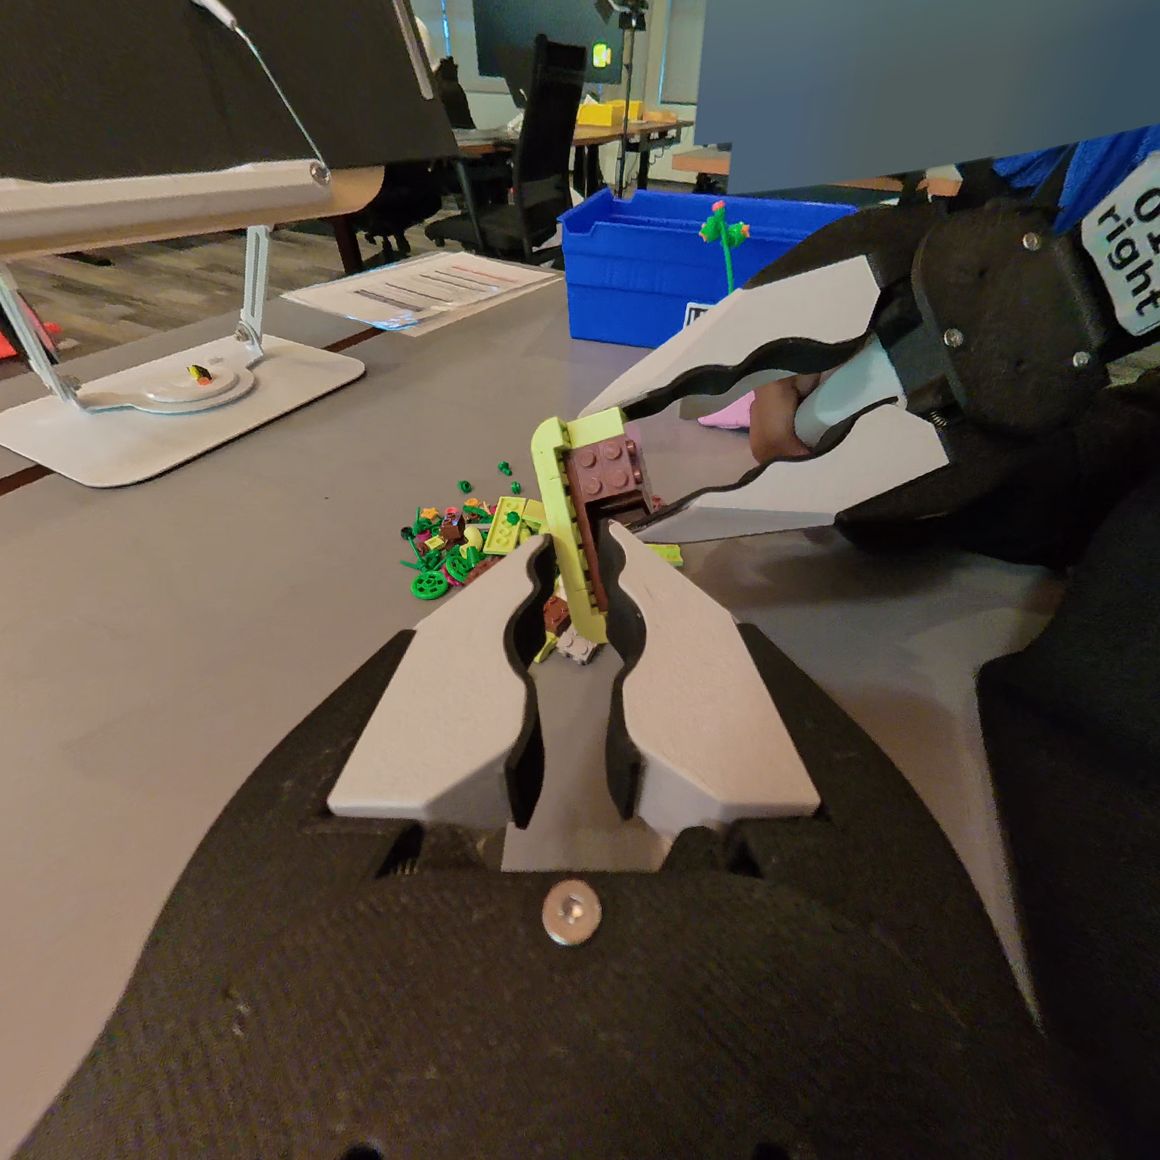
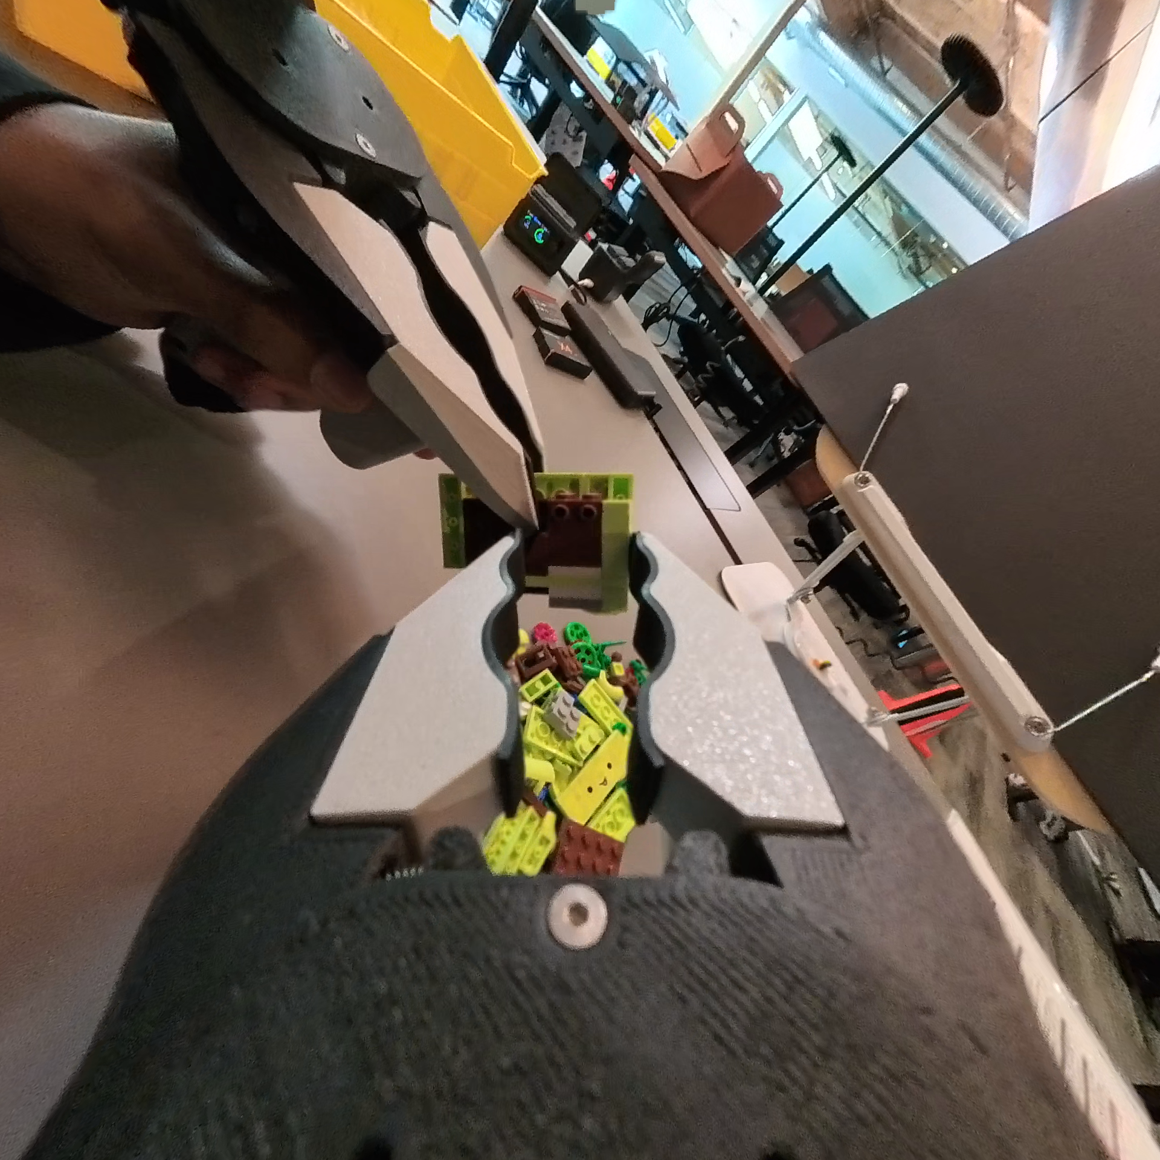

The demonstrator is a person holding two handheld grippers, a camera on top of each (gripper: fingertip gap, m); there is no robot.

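Observation:
My left gripper is shut on the lower part of a lime-green and brown brick assembly and holds it tilted above the grey table. My right gripper reaches in from the right. Its fingers are closed around the assembly's upper end, on the brown brick. In the right wrist view my right gripper clamps the assembly from both sides, and the left gripper comes down from the upper left. A pile of loose small bricks lies just behind and also shows in the right wrist view.
A blue bin with a green flower stem stands at the back. A white stand holds a dark panel on the left, with a paper sheet behind. A yellow bin, a small screen device and black boxes sit along the table. My two grippers' fingertips are within a few centimetres of each other.

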